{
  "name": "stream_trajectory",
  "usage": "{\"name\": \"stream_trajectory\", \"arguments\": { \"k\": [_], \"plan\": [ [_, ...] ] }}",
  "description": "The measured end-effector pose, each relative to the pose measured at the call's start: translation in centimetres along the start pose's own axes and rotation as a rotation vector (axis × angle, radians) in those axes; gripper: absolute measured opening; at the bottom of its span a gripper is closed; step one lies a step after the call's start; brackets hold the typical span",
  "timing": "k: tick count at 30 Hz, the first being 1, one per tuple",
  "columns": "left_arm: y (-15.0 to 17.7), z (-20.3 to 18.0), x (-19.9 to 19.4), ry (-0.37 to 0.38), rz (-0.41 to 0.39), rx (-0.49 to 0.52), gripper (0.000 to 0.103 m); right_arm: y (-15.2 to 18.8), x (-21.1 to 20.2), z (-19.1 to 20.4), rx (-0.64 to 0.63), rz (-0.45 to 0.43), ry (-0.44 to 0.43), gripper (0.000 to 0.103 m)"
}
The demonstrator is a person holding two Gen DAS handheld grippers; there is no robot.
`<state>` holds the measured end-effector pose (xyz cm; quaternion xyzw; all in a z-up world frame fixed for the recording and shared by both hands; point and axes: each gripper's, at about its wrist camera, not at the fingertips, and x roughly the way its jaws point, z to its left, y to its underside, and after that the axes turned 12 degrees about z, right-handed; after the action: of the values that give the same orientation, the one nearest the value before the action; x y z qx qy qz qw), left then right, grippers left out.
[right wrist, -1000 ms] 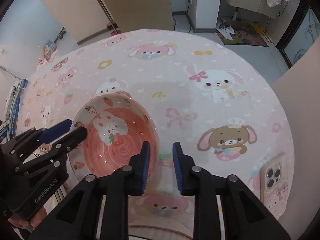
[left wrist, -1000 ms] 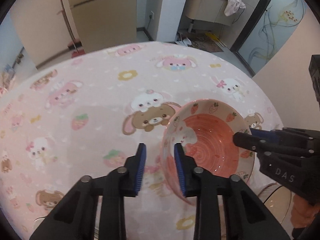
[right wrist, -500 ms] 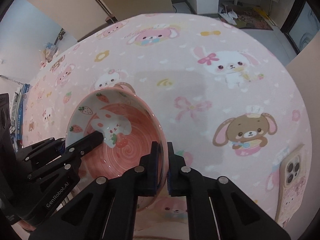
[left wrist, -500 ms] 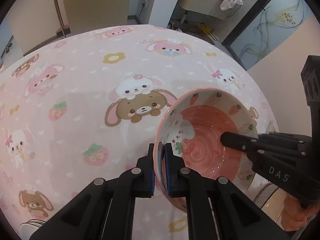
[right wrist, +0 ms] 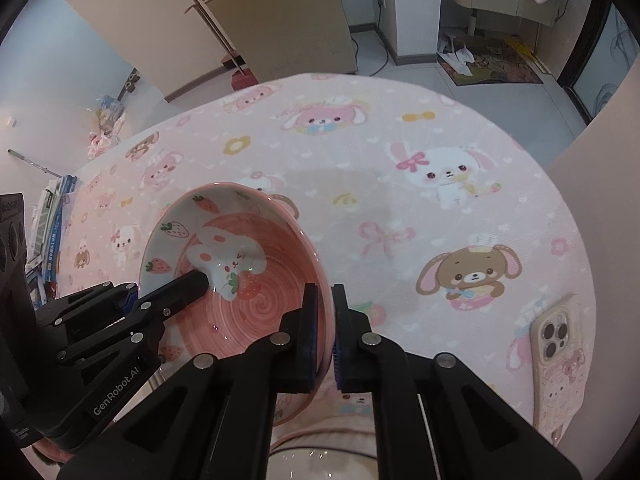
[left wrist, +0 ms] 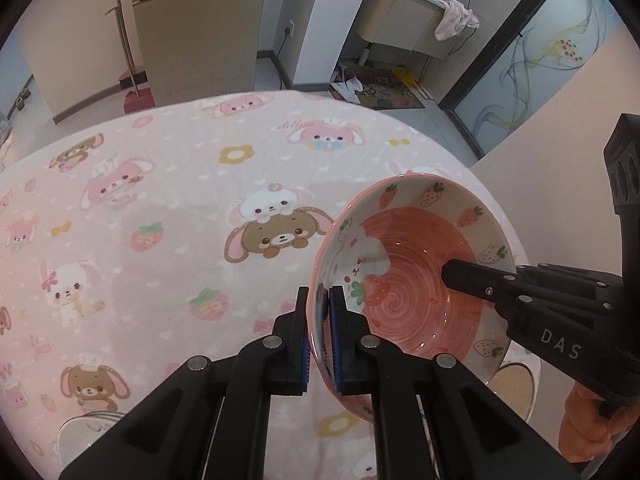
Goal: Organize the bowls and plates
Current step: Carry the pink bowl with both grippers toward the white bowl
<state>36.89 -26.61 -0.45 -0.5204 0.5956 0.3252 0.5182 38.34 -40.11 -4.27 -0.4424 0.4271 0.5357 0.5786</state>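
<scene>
Together we hold one pink strawberry bowl (left wrist: pixel 416 280) by opposite sides of its rim, and that is why it sits tilted between the two views instead of flat on the counter (left wrist: pixel 168 208). Our left gripper (left wrist: pixel 319 332) has its jaws clenched on the rim at the bowl's 7 o'clock in the left wrist view, one blue pad inside the wall and one outside. Our right gripper (right wrist: pixel 325 336) has its jaws clenched on the rim at about 4 o'clock in its own view, again with the wall between the pads. Both pairs of jaws have just been closing, and the rim lies pinched between them in each case.

We judge the two-sided grip is chosen because the bowl is wide and glazed; a single pinch would let it swing. It appears clear of the cartoon tablecloth (right wrist: pixel 400 184), though we cannot tell how far. At 6 o'clock in the right wrist view, part of a pale dish (right wrist: pixel 320 464) shows under the grippers, perhaps the stacking target. A phone (right wrist: pixel 558 364) in a pink case lies at 4 o'clock near the counter's edge, apart from the bowl, so our carry should stay away from it.
</scene>
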Motion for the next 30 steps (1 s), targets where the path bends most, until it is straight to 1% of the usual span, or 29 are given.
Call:
{"name": "stream_trajectory", "arguments": {
  "k": [6, 10, 14, 16, 18, 23, 25, 28, 30],
  "plan": [
    [1.6, -1.6, -3.9, 0.000, -0.044, 0.018, 0.009, 1.7, -3.3, 0.6, -0.012, -0.049, -0.020, 0.006],
    [3.2, -3.1, -6.1, -0.007, -0.069, 0.041, 0.009, 3.5, -5.5, 0.8, -0.015, -0.070, -0.018, 0.006],
    [5.1, -4.7, -7.3, -0.008, -0.074, 0.080, 0.009, 5.8, -7.4, 0.3, -0.002, -0.102, -0.025, 0.006],
    [6.3, -5.4, -7.6, -0.012, -0.070, 0.093, 0.009, 7.1, -7.8, -0.2, 0.005, -0.107, -0.044, 0.006],
    [7.2, -5.9, -7.5, -0.005, -0.063, 0.104, 0.009, 8.5, -8.0, -0.5, 0.008, -0.105, -0.049, 0.006],
    [9.8, -7.5, -6.9, 0.003, -0.056, 0.141, 0.009, 11.4, -8.2, -0.9, 0.006, -0.104, -0.015, 0.006],
    [10.8, -7.7, -6.0, 0.020, -0.054, 0.146, 0.009, 12.3, -8.1, -1.3, 0.002, -0.104, 0.001, 0.006],
    [12.0, -8.1, -4.2, 0.067, -0.016, 0.158, 0.009, 13.1, -7.5, -2.2, 0.011, -0.091, 0.017, 0.007],
    [12.3, -8.4, -3.1, 0.064, -0.003, 0.165, 0.009, 13.6, -6.8, -2.7, 0.013, -0.079, 0.035, 0.007]
  ]
}}
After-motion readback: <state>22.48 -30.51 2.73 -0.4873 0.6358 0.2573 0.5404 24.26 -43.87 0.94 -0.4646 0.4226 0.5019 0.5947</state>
